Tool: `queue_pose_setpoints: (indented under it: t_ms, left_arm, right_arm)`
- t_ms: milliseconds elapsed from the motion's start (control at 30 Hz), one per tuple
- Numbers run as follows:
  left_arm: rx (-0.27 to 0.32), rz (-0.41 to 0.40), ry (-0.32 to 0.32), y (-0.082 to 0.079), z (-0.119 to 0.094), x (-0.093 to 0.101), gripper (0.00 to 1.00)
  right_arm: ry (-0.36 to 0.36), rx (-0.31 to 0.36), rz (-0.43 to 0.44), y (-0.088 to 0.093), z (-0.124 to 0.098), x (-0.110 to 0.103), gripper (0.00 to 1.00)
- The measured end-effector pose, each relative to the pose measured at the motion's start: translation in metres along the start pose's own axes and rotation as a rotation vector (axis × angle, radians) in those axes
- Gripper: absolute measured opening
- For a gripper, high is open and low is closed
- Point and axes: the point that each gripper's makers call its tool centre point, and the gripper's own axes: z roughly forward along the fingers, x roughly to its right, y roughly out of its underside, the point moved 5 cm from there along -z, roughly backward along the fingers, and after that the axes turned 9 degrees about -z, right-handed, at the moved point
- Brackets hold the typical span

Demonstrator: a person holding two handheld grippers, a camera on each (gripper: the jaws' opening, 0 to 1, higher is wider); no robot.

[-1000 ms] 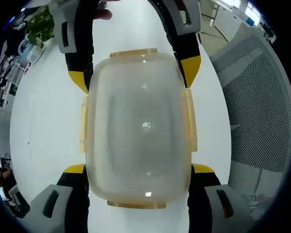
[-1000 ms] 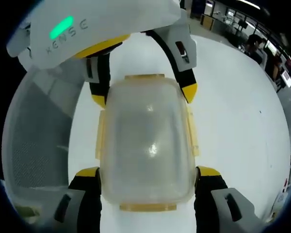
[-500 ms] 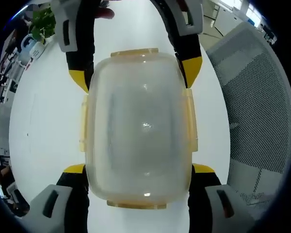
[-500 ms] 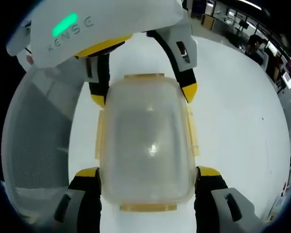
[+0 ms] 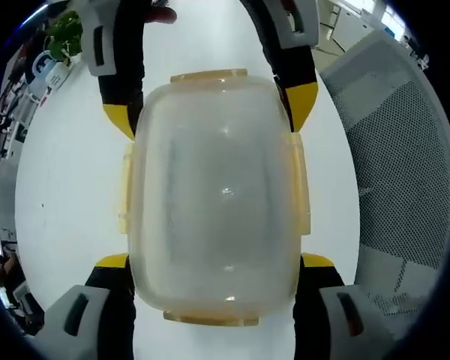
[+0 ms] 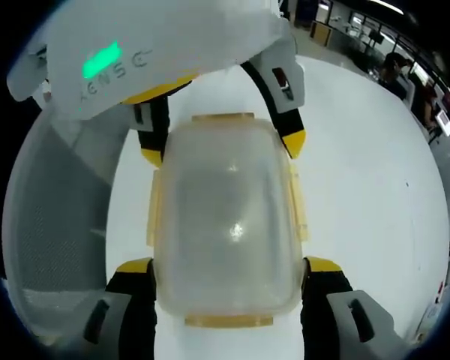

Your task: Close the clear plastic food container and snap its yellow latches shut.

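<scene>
The clear plastic container [image 5: 214,187] lies lid-on over the white table [image 5: 67,172], with yellow latches [image 5: 124,187] along its four sides. My left gripper [image 5: 214,261] comes from the bottom of the left gripper view, its yellow-tipped jaws pressed on the container's two long sides. The right gripper [image 5: 210,111] holds the far end the same way. In the right gripper view the container [image 6: 225,217] sits between my right gripper [image 6: 229,265] and the left gripper [image 6: 222,147] opposite. The latches [image 6: 296,202] lie flat against the walls.
A grey mesh chair [image 5: 405,165] stands beside the table, also visible as the chair [image 6: 52,210] at the left. A potted plant [image 5: 64,34] and desk clutter sit at the far table edge. A hand [image 5: 157,13] shows behind the right gripper. Office desks [image 6: 405,67] lie beyond.
The container looms slightly larger in the left gripper view. Both grippers keep the same hold, and the latches look unchanged.
</scene>
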Motion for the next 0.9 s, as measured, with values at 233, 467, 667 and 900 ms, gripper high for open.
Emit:
queue_pose_setpoints:
  t_ms: [233,467,667,900]
  left_arm:
    - [0.040,-0.037,0.013,0.000,-0.001,0.001,0.90]
    - [0.036,-0.044,0.012,0.002,-0.001,-0.001,0.90]
    - [0.030,-0.043,0.012,0.004,0.000,-0.005,0.90]
    - [0.033,-0.041,0.013,0.005,0.001,-0.011,0.90]
  right_arm:
    - [0.000,0.012,-0.002,0.000,0.000,0.000,0.79]
    - [-0.004,0.005,-0.011,-0.001,0.000,0.004,0.79]
    - [-0.002,0.008,-0.011,-0.003,0.001,0.009,0.79]
    - [0.002,0.014,-0.005,-0.003,0.001,0.014,0.79]
